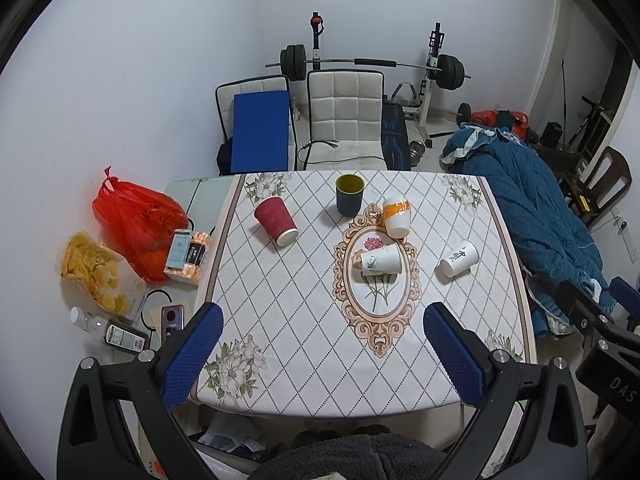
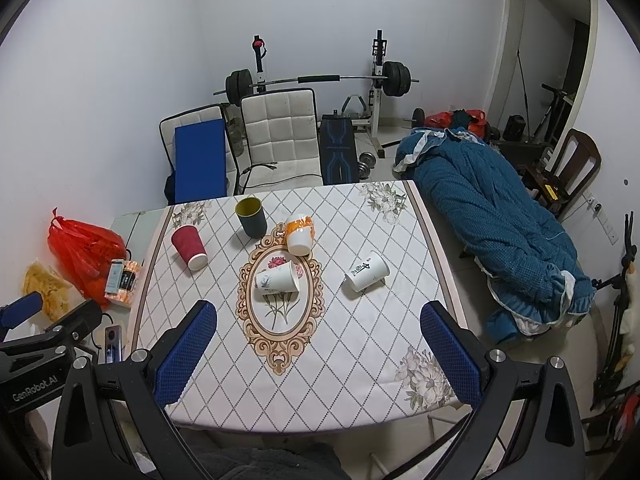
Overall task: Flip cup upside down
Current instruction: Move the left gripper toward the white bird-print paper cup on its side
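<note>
Several cups are on the patterned table (image 1: 312,360) (image 2: 320,380). A dark cup with a yellow inside (image 1: 349,195) (image 2: 251,216) stands upright at the back. A red paper cup (image 1: 276,221) (image 2: 189,252), an orange-and-white cup (image 1: 396,217) (image 2: 299,234), a white flower-print cup (image 1: 378,260) (image 2: 277,277) and a white cup with black writing (image 1: 460,259) (image 2: 367,271) lie on their sides. My left gripper (image 1: 324,356) and my right gripper (image 2: 318,354) are open and empty above the table's near edge.
A red bag (image 1: 138,220) (image 2: 82,250), a bag of chips (image 1: 96,272), boxes (image 1: 188,254), bottles and a phone lie left of the table. Two white chairs (image 1: 344,120) and a barbell rack stand behind. A blue quilt (image 1: 532,208) (image 2: 492,216) lies to the right.
</note>
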The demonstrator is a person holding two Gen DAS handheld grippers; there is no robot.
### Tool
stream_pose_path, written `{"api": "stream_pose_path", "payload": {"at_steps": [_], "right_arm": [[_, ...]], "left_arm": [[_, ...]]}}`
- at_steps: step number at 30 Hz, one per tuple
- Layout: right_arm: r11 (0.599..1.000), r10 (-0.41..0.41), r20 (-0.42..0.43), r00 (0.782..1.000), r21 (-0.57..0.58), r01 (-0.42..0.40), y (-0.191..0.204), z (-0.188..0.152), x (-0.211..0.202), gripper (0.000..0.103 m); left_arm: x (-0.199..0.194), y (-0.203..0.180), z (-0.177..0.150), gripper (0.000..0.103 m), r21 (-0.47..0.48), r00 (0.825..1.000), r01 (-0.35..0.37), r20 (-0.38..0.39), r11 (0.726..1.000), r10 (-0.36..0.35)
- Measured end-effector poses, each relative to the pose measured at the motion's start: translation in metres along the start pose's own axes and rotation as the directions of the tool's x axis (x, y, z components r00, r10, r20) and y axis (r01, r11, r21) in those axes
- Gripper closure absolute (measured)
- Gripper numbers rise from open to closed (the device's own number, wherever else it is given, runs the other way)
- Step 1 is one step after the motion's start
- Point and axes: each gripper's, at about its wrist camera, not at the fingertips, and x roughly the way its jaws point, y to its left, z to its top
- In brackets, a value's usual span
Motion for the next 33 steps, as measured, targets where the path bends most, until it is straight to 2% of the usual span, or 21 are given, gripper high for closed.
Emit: {"api": "stream_pose_path", "payload": {"at_steps": [6,12,15,20,24,31,33], "right_arm": [[1.000,-0.010,-0.047,0.999,-0.018,0.009,-0.001,-0.006,0.021,0.000],[0.999,-0.030,-0.173,0.984,-0.035,0.024,-0.015,-0.029,0.088,0.000],[0.999,-0.025,-0.261,0.965,-0.036,0.016,-0.026,-0.046,0.127,0.000],[0.999,0.005,-0.399,0.917,-0.028,-0.017,-0.048,-0.081,0.187,0.000],[0.999,0.038,-0.471,0.881,-0.011,-0.048,-0.057,-0.104,0.229,0.000],[0.999,0.041,-0.562,0.826,0.009,-0.043,-0.065,-0.128,0.282,0.000],[0.999,0.032,-0.577,0.816,0.010,-0.032,-0.065,-0.132,0.294,0.000]], "left_arm": [[0.036,-0.008,-0.011,0.000,-0.006,0.998,-0.013,-0.068,1.000,0.012],[0.096,-0.012,-0.027,0.000,-0.030,0.978,-0.056,-0.205,0.998,0.049],[0.125,-0.014,-0.036,0.000,-0.036,0.962,-0.079,-0.266,0.996,0.067],[0.162,-0.023,-0.049,0.000,-0.043,0.931,-0.123,-0.350,0.991,0.101],[0.186,-0.031,-0.051,0.000,-0.037,0.911,-0.141,-0.396,0.989,0.115],[0.230,-0.040,-0.050,0.000,0.016,0.893,-0.142,-0.430,0.990,0.135],[0.243,-0.044,-0.046,0.000,0.026,0.891,-0.132,-0.434,0.991,0.130]]}}
